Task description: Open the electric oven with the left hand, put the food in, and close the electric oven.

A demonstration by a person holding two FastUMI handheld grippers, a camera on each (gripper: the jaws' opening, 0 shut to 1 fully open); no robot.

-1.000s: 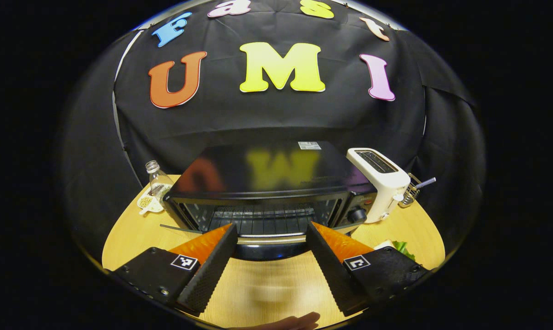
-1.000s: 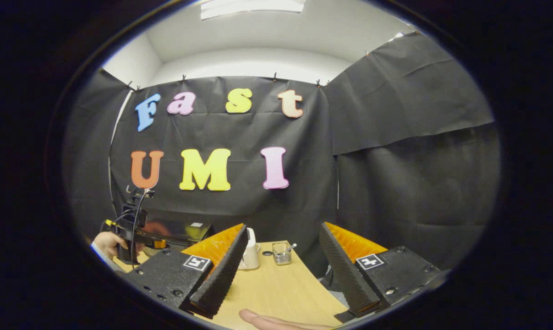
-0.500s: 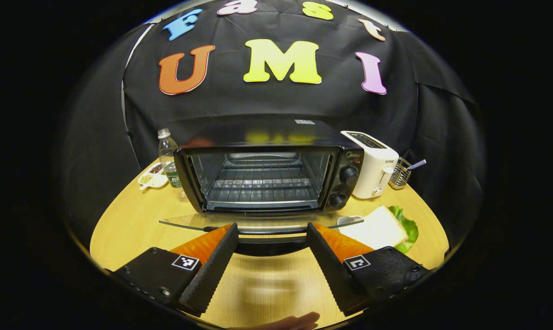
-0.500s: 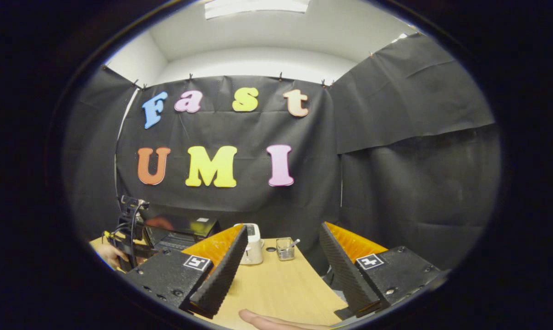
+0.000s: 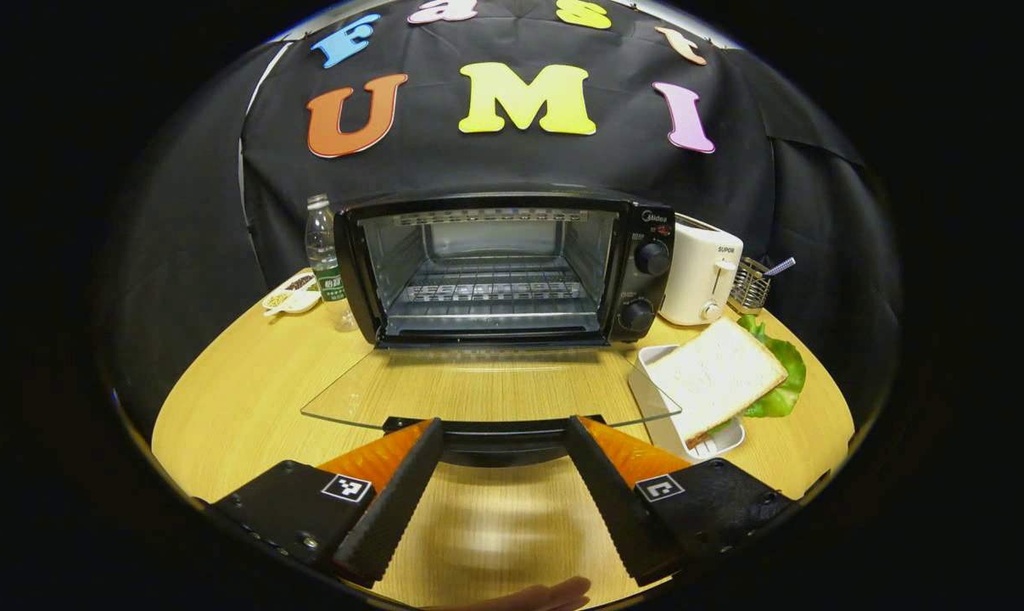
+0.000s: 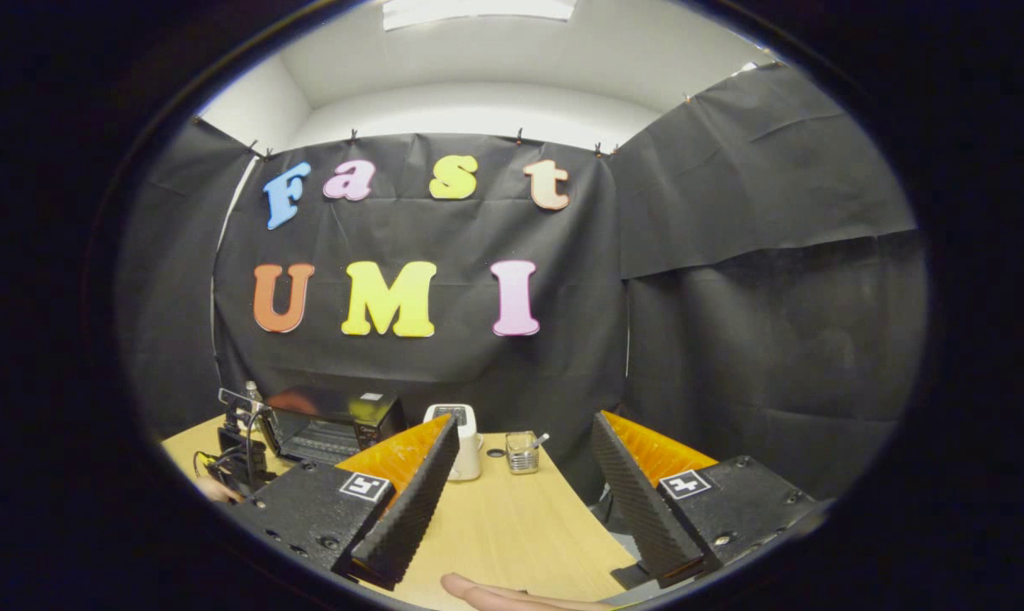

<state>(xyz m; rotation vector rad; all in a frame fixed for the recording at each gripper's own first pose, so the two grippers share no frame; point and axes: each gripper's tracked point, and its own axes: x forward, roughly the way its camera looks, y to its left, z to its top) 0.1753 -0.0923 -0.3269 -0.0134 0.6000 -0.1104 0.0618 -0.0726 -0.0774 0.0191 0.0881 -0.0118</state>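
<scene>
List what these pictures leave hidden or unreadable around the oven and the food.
- Oven door handle, left gripper view: the left tongs cover its ends, so contact is unclear.
- Lettuce: mostly under the bread slice.
- Oven, right gripper view: too small, partly behind the right tongs.

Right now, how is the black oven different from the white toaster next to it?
The electric oven is black; the toaster is white. The oven is wider and boxy, the toaster narrow and upright. The oven's glass door lies folded down, showing a bare wire rack, while the toaster has no door. Both stand on the wooden table against the booth wall.
</scene>
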